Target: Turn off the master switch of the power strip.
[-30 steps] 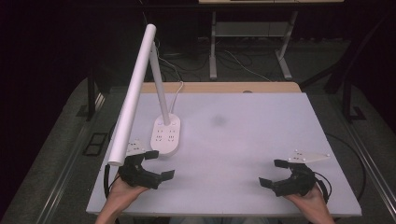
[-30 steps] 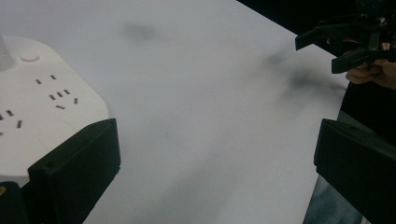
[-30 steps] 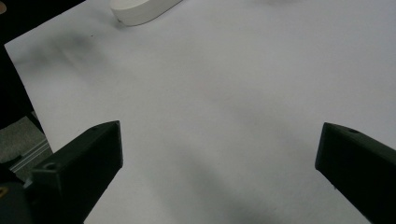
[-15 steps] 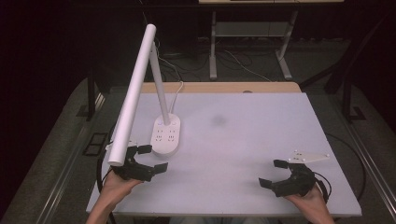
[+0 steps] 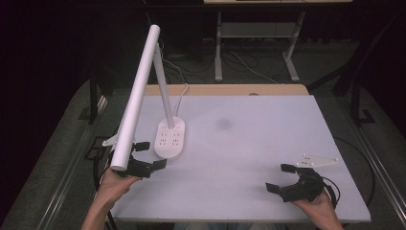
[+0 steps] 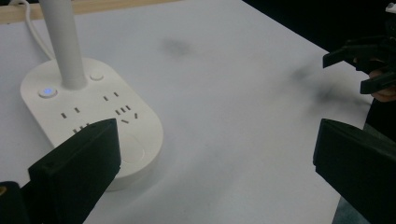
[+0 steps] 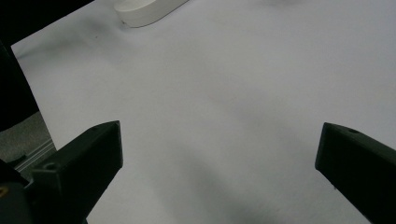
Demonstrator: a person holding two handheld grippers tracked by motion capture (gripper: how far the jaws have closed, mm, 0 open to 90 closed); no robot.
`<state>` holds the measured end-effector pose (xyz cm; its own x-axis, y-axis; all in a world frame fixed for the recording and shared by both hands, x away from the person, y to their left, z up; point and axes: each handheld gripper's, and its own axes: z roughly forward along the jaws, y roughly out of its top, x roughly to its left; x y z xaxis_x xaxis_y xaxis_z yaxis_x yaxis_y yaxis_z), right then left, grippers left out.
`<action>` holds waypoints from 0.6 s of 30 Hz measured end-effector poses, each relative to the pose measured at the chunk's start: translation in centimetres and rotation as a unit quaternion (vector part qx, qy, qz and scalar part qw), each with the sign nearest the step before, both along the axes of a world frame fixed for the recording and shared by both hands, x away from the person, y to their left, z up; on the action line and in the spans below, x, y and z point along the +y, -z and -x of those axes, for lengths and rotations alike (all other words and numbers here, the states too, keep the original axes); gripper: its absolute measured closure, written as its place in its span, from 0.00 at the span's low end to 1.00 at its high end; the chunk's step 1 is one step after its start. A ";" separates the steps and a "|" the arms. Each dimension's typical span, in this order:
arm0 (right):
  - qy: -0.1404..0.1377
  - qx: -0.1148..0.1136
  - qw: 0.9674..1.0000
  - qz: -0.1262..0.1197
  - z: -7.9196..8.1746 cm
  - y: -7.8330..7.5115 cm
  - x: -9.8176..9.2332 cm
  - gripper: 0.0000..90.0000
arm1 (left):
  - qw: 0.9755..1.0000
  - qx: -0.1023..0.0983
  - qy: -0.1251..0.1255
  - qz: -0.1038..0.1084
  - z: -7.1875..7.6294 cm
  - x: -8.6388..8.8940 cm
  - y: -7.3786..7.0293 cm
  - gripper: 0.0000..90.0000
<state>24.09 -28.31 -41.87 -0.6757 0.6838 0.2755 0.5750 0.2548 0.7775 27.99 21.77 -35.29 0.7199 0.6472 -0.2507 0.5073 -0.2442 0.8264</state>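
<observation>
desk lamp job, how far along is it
Nothing looks done yet: the desk lamp stands untouched on the table, a blue light lit on a base button. In hand: the left tool, jaws open, sits beside the lamp base without touching it. The right tool waits open, far off. The contact itself is left.

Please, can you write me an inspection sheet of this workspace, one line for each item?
Surface: white table top, bare, with a faint dark smudge.
Job's things: white desk lamp, its base has sockets and a lit blue button.
Clutter: nothing seen.
Grippers: left hand-held gripper open, beside the base, not touching it; right hand-held gripper open, holding nothing.
Cables: white lamp cord runs off the far edge.
Surroundings: dark room, table legs behind.
</observation>
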 end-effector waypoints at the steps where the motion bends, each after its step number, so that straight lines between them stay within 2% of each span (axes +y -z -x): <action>1: -0.001 0.000 1.000 0.001 0.0 0.0 0.0 0.00 | 1.000 0.000 -0.002 0.001 -0.1 0.0 -0.1 0.00; 18: -0.001 0.000 1.000 0.003 0.0 0.0 0.0 0.00 | 1.000 0.003 -0.016 -0.014 -1.7 1.2 -1.2 0.00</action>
<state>24.09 -28.34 -41.92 -0.6766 0.6843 0.2718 0.5743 0.2595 0.7764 29.66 22.92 -34.09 0.6968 0.6769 -0.2370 0.5205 -0.2500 0.8164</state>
